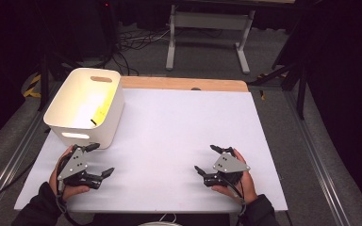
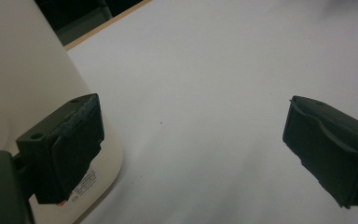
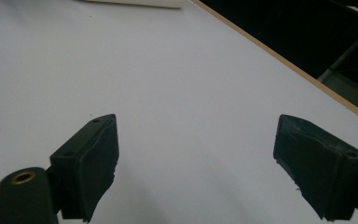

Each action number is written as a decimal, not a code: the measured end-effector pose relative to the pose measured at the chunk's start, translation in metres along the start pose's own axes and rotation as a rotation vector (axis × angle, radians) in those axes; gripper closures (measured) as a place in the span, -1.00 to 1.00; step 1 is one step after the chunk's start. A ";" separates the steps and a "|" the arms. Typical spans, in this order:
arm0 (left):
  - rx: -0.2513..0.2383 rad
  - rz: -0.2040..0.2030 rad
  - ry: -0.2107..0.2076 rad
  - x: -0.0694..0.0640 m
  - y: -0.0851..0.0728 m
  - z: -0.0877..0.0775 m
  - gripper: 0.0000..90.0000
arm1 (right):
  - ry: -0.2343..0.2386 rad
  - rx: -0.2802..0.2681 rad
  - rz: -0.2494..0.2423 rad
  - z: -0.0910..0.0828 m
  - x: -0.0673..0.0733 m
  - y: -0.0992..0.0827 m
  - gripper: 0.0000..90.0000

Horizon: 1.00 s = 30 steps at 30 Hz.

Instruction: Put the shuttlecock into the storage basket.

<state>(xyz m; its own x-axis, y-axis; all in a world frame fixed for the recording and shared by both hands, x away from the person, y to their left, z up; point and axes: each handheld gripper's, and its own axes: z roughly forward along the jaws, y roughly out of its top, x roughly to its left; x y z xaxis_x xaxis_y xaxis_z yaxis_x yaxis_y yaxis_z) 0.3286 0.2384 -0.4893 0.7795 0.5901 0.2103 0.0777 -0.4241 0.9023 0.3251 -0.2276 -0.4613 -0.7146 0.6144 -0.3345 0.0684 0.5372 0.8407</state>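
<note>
Left gripper (image 1: 99, 160) gapes empty beside the white bin (image 1: 86, 106); right gripper (image 1: 207, 159) likewise, resting on the surface (image 1: 179, 132); best approach the bin's rim squarely.

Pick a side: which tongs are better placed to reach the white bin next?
Left. The left tongs sit open right beside the white bin, its wall next to one jaw in the left gripper view. The right tongs, also open, are across the table.

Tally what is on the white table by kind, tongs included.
Bins: 1, the white bin at the table's far left.
Tongs: 2, the left tongs and the right tongs, both open and holding nothing.
Total: 3.
</note>
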 end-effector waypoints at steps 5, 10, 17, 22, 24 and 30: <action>-0.002 -0.027 0.011 0.004 -0.005 -0.006 -0.88 | 0.006 0.001 0.001 0.001 0.000 -0.002 -0.67; 0.009 -0.061 0.046 0.007 -0.009 -0.009 -0.91 | 0.011 -0.001 -0.003 0.001 0.000 -0.003 -0.68; 0.026 -0.086 0.045 0.009 -0.011 -0.008 -0.92 | 0.017 -0.002 -0.001 0.000 -0.001 -0.006 -0.69; 0.028 -0.089 0.041 0.008 -0.011 -0.009 -0.92 | 0.016 -0.004 0.000 -0.001 -0.001 -0.005 -0.69; 0.027 -0.090 0.044 0.009 -0.011 -0.010 -0.92 | 0.017 -0.005 0.002 -0.001 -0.001 -0.006 -0.69; 0.013 -0.090 0.034 0.009 -0.010 -0.010 -0.91 | 0.015 -0.014 0.002 -0.002 -0.001 -0.005 -0.70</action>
<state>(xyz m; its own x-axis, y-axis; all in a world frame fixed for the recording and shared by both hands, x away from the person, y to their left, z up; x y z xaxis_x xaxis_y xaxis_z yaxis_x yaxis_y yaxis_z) 0.3287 0.2548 -0.4924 0.7475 0.6491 0.1413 0.1549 -0.3771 0.9131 0.3242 -0.2321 -0.4644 -0.7247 0.6070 -0.3263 0.0604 0.5276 0.8474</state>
